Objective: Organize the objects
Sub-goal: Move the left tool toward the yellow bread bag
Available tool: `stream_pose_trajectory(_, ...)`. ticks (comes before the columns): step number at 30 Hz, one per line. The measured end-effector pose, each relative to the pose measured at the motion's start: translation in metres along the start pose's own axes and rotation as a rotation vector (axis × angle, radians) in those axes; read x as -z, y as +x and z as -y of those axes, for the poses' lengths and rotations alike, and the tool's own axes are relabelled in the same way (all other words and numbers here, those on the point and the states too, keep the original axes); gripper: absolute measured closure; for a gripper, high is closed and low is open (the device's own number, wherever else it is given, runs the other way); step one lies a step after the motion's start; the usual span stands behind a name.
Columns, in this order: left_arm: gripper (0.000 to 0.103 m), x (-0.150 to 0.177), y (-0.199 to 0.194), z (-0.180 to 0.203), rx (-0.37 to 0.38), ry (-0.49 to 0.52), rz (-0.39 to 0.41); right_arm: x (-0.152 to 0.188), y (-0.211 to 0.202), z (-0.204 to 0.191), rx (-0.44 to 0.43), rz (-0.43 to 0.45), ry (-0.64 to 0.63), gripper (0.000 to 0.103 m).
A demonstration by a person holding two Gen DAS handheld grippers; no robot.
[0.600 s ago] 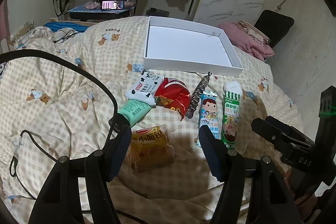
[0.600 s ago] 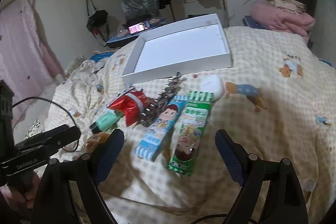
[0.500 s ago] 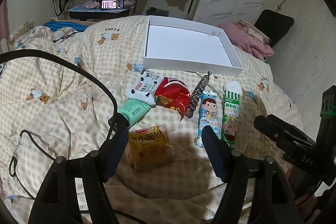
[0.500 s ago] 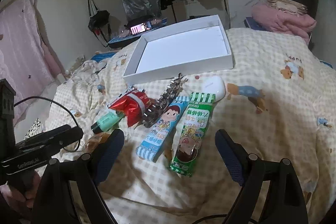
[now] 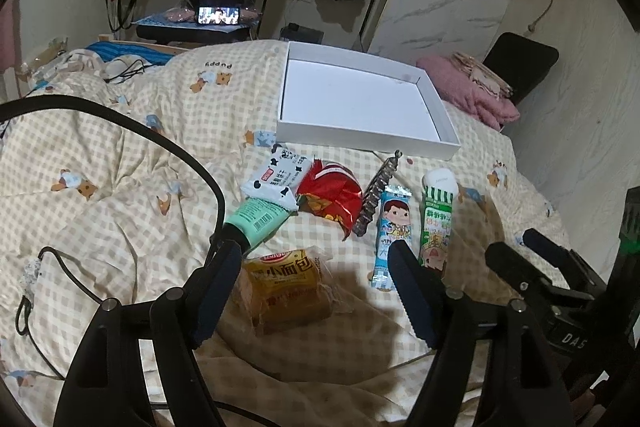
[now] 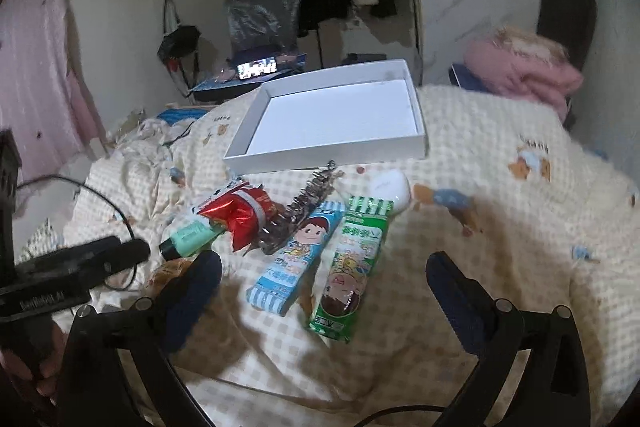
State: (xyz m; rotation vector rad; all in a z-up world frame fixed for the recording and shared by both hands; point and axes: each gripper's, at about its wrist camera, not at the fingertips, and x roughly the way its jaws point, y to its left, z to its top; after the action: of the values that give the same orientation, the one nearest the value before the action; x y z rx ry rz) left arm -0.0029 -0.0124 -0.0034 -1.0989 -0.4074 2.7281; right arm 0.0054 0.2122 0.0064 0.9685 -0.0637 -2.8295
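Setting: a bed covered by a cream checked quilt with cartoon puppies [image 5: 132, 163], seen from both of my hand-held tools.
Left gripper [image 5: 316, 287]: my black two-finger tool with dark blue pads, jaws spread apart and empty; a clear-wrapped yellow bread packet [image 5: 286, 291] lies on the quilt between and just beyond them, untouched.
Right gripper [image 6: 320, 287]: my other black tool, jaws at their widest and empty, hovering over the near ends of two long packets.
Long packets: a blue-and-white candy packet with a cartoon child's face [image 6: 298, 257] and a green-and-white striped snack packet [image 6: 352, 265], side by side.
Other snacks: a crumpled red foil bag [image 5: 332, 195], a white cow-print pouch [image 5: 280, 179], a mint-green tube with a black cap [image 5: 256, 221] and a dark metallic chain-like strip [image 5: 378, 193], clustered near one another.
White item: a small rounded white case [image 6: 390, 185] touching the green packet's far end.
Destination: a shallow white rectangular cardboard tray [image 5: 360, 143], nothing inside, just beyond the snacks.
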Motion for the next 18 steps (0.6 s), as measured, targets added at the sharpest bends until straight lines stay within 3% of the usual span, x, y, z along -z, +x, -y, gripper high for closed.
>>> stream_pose_trajectory(6,0.022,0.0,0.0,0.002,0.005,0.012,-0.002,0.001,0.007,0.011,-0.082,-0.042,0.06,0.0)
stream_pose_trajectory(8,0.022,0.002,0.005,0.006,0.009,0.031,-0.037,0.0,0.009,0.01,-0.076,-0.053,0.054,0.0)
stream_pose_trajectory(15,0.021,0.002,0.006,0.008,0.003,0.044,-0.041,0.001,0.005,-0.002,-0.101,-0.037,-0.003,0.0)
stream_pose_trajectory(18,0.021,-0.005,0.012,0.01,-0.066,0.059,-0.099,0.001,0.011,-0.005,-0.133,-0.067,-0.014,0.0)
